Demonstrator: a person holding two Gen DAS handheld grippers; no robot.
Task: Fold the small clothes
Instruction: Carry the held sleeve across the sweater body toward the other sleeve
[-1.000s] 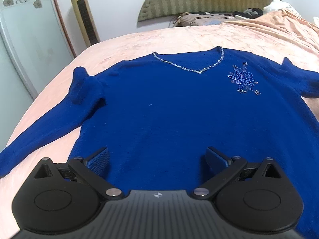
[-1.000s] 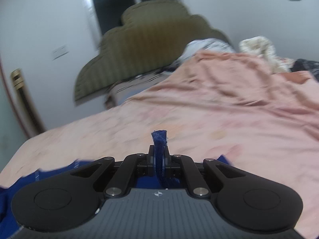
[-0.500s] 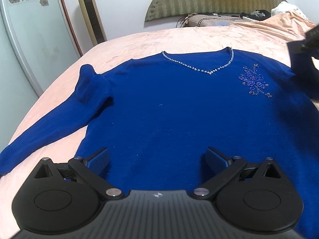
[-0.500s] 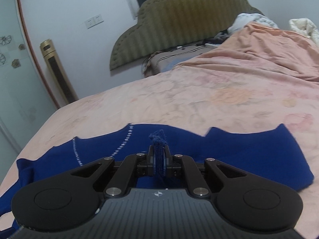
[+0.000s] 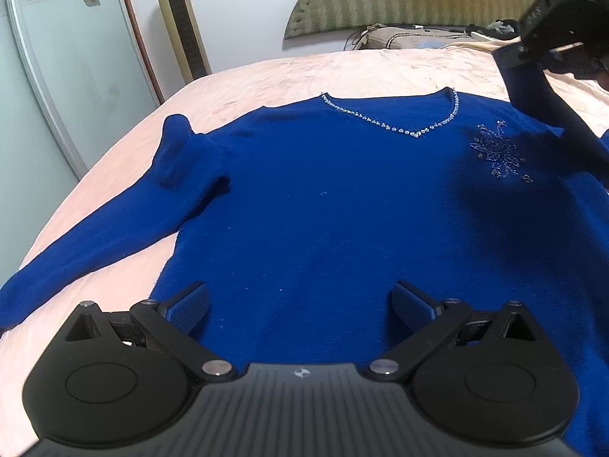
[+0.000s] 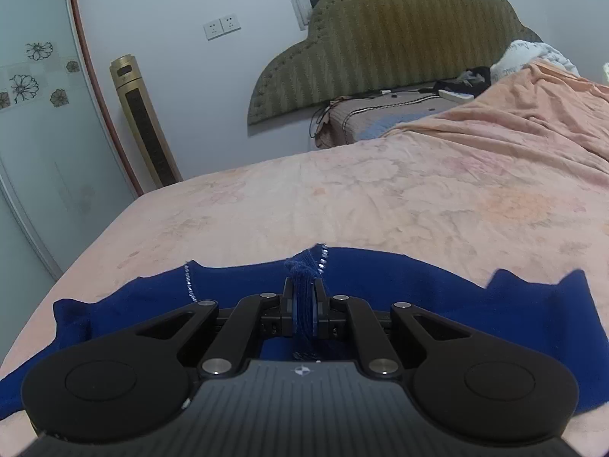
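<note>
A blue sweater [image 5: 323, 209] with a beaded V-neck and a beaded flower lies front up on the pink bed [image 5: 342, 72]. Its left sleeve [image 5: 95, 243] stretches out to the left. My left gripper [image 5: 300, 301] is open and empty, low over the sweater's lower body. My right gripper [image 6: 304, 297] is shut on the cuff of the right sleeve [image 6: 302, 266] and holds it above the sweater's chest. In the left wrist view the right gripper [image 5: 548, 38] shows at the top right with the raised sleeve [image 5: 544, 114] hanging from it.
A gold tower fan [image 5: 179, 19] stands by the wall at the back left, beside a glass door [image 5: 45, 76]. An olive padded headboard [image 6: 388, 42] and a pillow with cables [image 6: 384, 114] are at the bed's far end. A rumpled pink blanket [image 6: 533, 114] lies to the right.
My right gripper has carried the right sleeve's cuff leftward over the sweater's chest, and now shows in the left wrist view. My left gripper has stayed open and moved slightly nearer the sweater.
</note>
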